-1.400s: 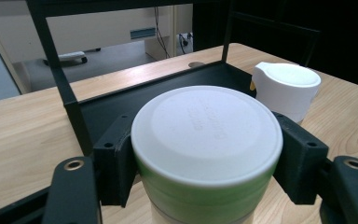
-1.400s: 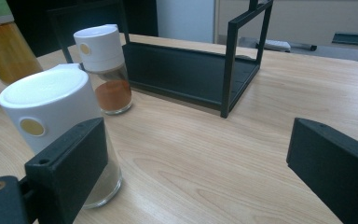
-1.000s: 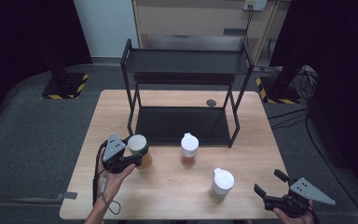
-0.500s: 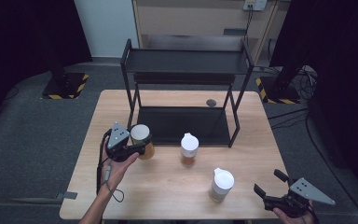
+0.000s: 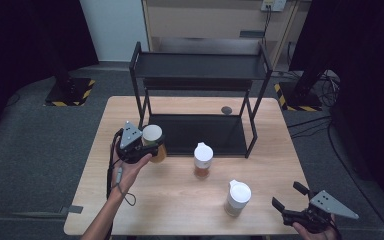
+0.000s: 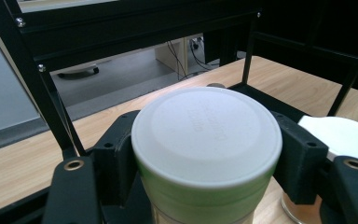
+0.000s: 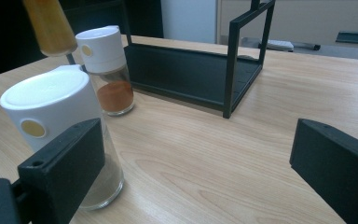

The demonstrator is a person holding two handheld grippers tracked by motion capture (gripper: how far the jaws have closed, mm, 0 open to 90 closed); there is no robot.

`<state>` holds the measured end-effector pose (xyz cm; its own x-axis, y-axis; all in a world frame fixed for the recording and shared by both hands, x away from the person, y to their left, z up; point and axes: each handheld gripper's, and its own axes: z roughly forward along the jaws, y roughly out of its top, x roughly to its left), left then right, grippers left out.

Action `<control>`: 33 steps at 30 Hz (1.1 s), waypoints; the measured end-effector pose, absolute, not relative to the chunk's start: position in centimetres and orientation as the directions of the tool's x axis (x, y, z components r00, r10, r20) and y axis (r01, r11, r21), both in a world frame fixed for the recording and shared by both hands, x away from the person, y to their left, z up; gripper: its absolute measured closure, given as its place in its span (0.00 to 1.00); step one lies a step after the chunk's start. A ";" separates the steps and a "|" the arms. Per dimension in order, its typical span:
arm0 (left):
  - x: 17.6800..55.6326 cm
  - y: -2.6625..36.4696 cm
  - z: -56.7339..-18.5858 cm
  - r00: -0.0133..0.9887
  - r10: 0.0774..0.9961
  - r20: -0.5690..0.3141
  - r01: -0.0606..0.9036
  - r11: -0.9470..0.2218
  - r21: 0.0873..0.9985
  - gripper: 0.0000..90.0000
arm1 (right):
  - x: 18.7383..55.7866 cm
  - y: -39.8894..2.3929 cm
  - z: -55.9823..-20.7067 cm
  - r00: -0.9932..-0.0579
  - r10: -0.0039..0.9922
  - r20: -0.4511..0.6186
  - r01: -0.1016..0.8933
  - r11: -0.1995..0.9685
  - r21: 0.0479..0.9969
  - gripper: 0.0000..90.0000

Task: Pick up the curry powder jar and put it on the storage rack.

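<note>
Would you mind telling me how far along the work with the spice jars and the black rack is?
Nothing stands on the black rack yet. In hand: the left gripper is clamped on a white-lidded jar, lifted near the lower shelf. Left: the two spice jars on the table, one central, one by the open right gripper.

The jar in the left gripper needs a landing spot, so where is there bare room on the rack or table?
The rack's lower shelf and top shelf are bare. The table is free right of the rack. It is crowded in front, around the two standing jars, beside the held jar.
</note>
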<state>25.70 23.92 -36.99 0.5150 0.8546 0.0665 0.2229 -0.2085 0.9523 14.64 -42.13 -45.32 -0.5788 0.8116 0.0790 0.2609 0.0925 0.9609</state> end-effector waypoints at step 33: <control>31.4 20.0 -39.3 0.384 0.920 0.079 0.251 -0.187 0.950 0.35 | 14.7 -42.3 -45.4 -0.585 0.806 0.084 0.264 0.092 0.960 0.05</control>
<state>31.38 19.96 -39.33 0.3842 0.9198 0.0794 0.2511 -0.1869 0.9497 14.75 -42.27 -45.37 -0.5855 0.8063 0.0841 0.2643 0.0918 0.9601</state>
